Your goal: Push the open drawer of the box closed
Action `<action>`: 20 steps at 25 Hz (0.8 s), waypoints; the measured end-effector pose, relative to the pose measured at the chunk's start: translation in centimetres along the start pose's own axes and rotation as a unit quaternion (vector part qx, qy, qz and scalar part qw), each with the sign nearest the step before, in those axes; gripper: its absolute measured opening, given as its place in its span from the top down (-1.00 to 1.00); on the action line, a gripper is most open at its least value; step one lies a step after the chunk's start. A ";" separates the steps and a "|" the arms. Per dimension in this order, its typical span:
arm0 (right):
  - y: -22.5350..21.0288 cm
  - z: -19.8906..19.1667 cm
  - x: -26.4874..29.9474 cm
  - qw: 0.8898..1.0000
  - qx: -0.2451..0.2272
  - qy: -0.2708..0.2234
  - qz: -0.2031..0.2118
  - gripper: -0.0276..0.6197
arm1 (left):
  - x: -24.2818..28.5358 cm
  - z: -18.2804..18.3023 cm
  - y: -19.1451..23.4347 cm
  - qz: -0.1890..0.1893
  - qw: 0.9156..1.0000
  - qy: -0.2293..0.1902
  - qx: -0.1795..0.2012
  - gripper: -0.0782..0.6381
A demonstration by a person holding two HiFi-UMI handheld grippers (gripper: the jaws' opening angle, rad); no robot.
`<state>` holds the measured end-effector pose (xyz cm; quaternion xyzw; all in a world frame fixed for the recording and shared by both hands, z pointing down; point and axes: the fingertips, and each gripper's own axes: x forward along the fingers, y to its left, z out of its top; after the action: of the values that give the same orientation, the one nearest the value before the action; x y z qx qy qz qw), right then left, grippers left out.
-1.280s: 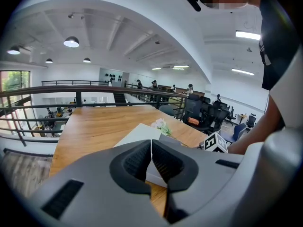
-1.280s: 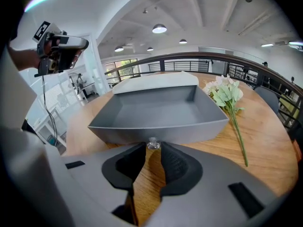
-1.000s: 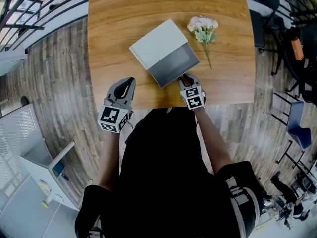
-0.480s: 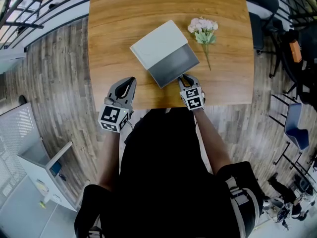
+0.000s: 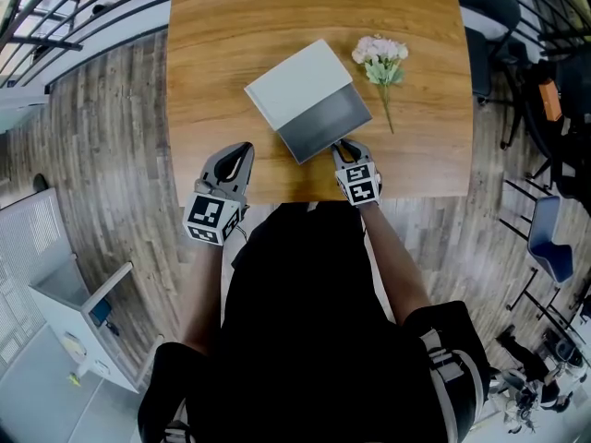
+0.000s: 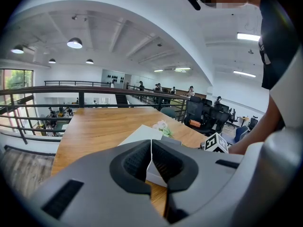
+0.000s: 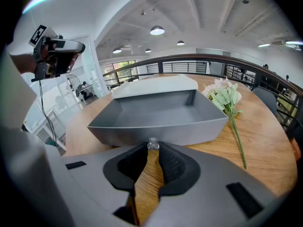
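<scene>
One open drawer [image 5: 325,123] of the box [image 5: 295,79], your right hand-held gripper [image 7: 152,148] grasping its knob [image 7: 152,144] (small, shiny), left hand-held gripper [image 6: 151,148] clenched, empty.

Steep overhead, two low views, shared box [image 5: 297,86]

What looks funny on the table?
The grey drawer hangs wide open and empty out of the white box, which sits crooked to the edges of the table. A bunch of flowers lies flat on the wood beside it, with no vase. Nothing looks spilled or broken.
</scene>
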<state>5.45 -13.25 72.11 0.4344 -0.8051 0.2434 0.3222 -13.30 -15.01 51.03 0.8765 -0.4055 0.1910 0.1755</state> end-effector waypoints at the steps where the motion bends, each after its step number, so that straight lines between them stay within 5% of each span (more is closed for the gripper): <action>1: 0.0 0.1 0.1 1.000 -0.001 -0.001 0.001 0.64 | 0.0 0.0 0.0 0.000 1.000 0.000 0.000 0.71; 20: -0.1 1.4 1.4 1.000 -0.006 0.000 0.006 0.64 | 0.0 0.0 0.7 0.009 1.000 0.002 -0.007 0.71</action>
<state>4.52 -15.01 72.20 0.4275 -0.8092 0.2406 0.3235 -13.91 -15.43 51.15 0.8714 -0.4141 0.1912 0.1806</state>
